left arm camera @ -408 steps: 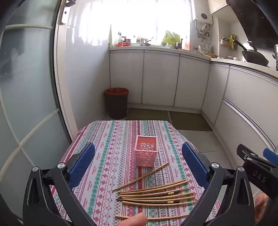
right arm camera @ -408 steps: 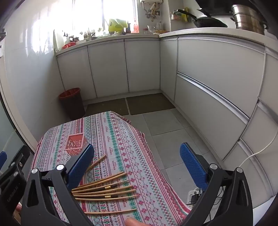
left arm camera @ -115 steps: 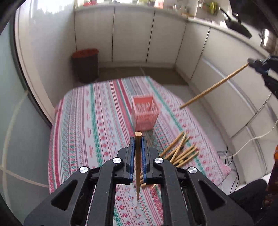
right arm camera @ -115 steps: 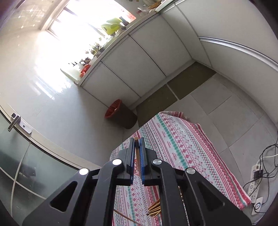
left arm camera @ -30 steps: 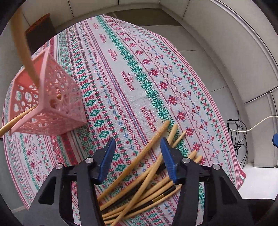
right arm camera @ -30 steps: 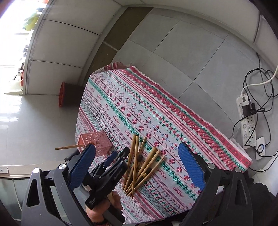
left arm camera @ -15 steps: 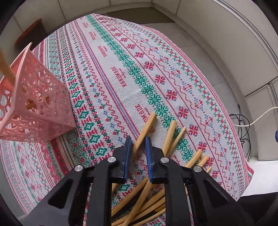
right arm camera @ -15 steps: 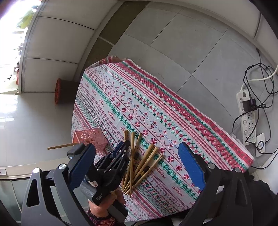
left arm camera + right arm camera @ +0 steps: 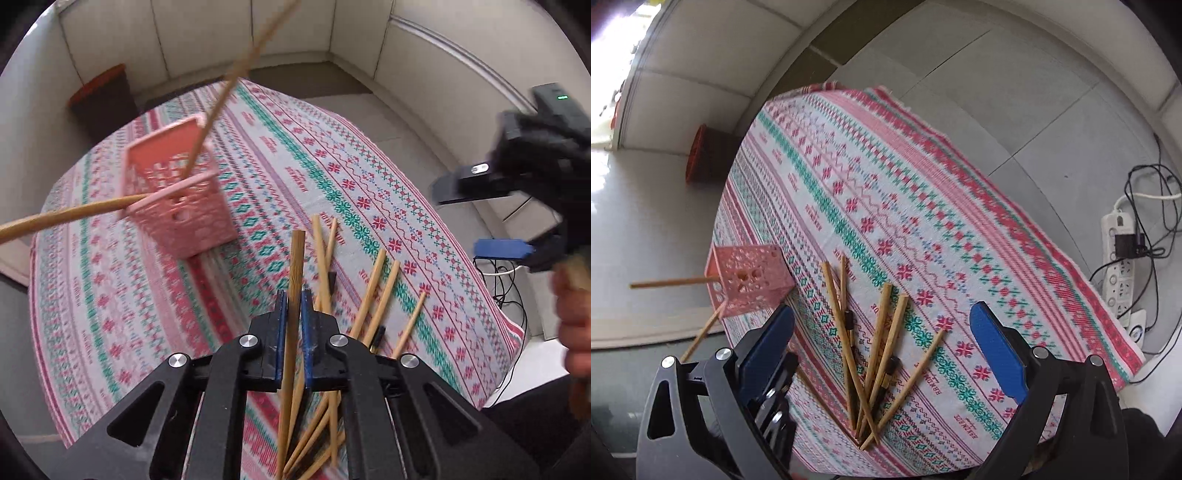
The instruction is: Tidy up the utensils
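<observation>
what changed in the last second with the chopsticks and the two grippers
The left gripper closed on one chopstick from the pile and began lifting it. The right gripper, open and empty, came down over the pile. The pink basket stayed put with two chopsticks in it.

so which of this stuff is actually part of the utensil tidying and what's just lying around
Part of the job:
- chopstick clamped in the left gripper
- loose chopsticks on the tablecloth
- pink basket, two sticks already in it
- right gripper, open

Just lying about:
- bin
- power strip
</observation>
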{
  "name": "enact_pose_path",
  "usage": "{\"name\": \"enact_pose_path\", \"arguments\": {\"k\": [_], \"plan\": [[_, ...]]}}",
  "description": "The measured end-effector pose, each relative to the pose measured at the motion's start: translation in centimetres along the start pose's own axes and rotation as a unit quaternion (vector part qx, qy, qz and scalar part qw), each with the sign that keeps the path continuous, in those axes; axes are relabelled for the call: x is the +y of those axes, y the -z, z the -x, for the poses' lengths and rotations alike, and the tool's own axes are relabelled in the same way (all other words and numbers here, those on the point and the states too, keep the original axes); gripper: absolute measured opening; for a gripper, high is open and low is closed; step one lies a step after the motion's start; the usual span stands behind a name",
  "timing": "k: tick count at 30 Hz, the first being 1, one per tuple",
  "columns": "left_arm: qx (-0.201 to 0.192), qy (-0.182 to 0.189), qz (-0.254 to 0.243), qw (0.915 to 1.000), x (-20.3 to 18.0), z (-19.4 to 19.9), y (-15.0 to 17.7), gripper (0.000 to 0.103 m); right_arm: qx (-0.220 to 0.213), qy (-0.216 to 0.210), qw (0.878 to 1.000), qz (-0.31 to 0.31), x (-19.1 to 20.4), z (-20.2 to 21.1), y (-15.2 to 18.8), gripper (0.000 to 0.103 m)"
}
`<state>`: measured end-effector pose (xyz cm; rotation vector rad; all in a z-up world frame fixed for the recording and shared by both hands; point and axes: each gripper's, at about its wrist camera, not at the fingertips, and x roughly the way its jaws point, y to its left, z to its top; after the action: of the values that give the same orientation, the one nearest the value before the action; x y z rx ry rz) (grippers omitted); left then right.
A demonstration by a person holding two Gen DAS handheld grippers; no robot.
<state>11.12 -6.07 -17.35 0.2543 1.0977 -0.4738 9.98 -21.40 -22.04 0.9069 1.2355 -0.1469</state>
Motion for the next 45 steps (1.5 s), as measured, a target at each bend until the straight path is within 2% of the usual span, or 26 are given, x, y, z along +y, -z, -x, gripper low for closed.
{"name": "enact_pose_path", "arguments": {"k": [6, 10, 14, 17, 18, 19, 20, 21, 22, 23, 26, 31, 35, 40, 45], "plan": [[-0.058, 0.003, 0.050, 0.9971, 2.5, 5.9, 2.7, 0.007, -0.020, 0.017, 0.994, 0.107, 5.4, -3.5, 1.7, 0.093], [-0.080, 0.007, 0.055, 0.9952, 3.1, 8.1, 3.4, 0.006, -0.035, 0.028, 0.986, 0.158, 8.1, -5.3, 2.2, 0.088], [-0.083, 0.012, 0.066, 0.9943, 4.3, 8.9, 3.8, 0.006, -0.050, 0.095, 0.973, 0.205, 9.8, -7.8, 2.8, 0.079], [-0.084, 0.016, 0.070, 0.9939, 4.7, 9.2, 4.1, 0.006, -0.048, 0.143, 0.966, 0.212, 9.6, -9.5, 2.6, 0.069], [-0.084, 0.016, 0.071, 0.9938, 4.8, 9.3, 4.1, 0.006, -0.040, 0.160, 0.963, 0.212, 9.4, -10.4, 2.4, 0.061], [-0.085, 0.016, 0.071, 0.9937, 4.9, 9.4, 4.2, 0.006, -0.050, 0.171, 0.959, 0.219, 9.5, -10.6, 2.5, 0.056], [-0.086, 0.017, 0.073, 0.9935, 5.0, 9.4, 4.2, 0.006, -0.065, 0.187, 0.952, 0.232, 9.8, -10.8, 2.7, 0.048], [-0.086, 0.017, 0.075, 0.9933, 5.1, 9.3, 4.2, 0.006, -0.069, 0.192, 0.950, 0.235, 9.9, -10.9, 2.7, 0.033], [-0.087, 0.016, 0.077, 0.9931, 5.2, 9.3, 4.2, 0.006, -0.074, 0.187, 0.953, 0.227, 9.7, -10.8, 2.5, 0.020], [-0.088, 0.015, 0.080, 0.9928, 5.4, 9.5, 4.2, 0.006, -0.071, 0.176, 0.959, 0.212, 9.2, -10.6, 2.3, 0.013], [-0.099, 0.016, 0.086, 0.9913, 5.6, 10.4, 4.1, 0.006, -0.069, 0.142, 0.972, 0.176, 7.7, -9.1, 1.6, 0.011], [-0.130, 0.018, 0.086, 0.9876, 5.4, 12.8, 3.8, 0.006, -0.085, 0.090, 0.978, 0.169, 6.7, -4.8, 2.1, 0.011], [-0.154, 0.017, 0.085, 0.9843, 4.9, 14.5, 3.4, 0.006, -0.101, 0.047, 0.974, 0.196, 7.4, -0.2, 4.0, 0.010], [-0.185, 0.011, 0.086, 0.9789, 4.7, 16.6, 3.0, 0.006, -0.105, -0.001, 0.962, 0.252, 9.5, 4.4, 6.6, 0.009], [-0.208, 0.007, 0.089, 0.9742, 4.9, 18.3, 2.9, 0.006, -0.127, -0.012, 0.947, 0.295, 11.3, 6.9, 9.3, 0.007]]}}
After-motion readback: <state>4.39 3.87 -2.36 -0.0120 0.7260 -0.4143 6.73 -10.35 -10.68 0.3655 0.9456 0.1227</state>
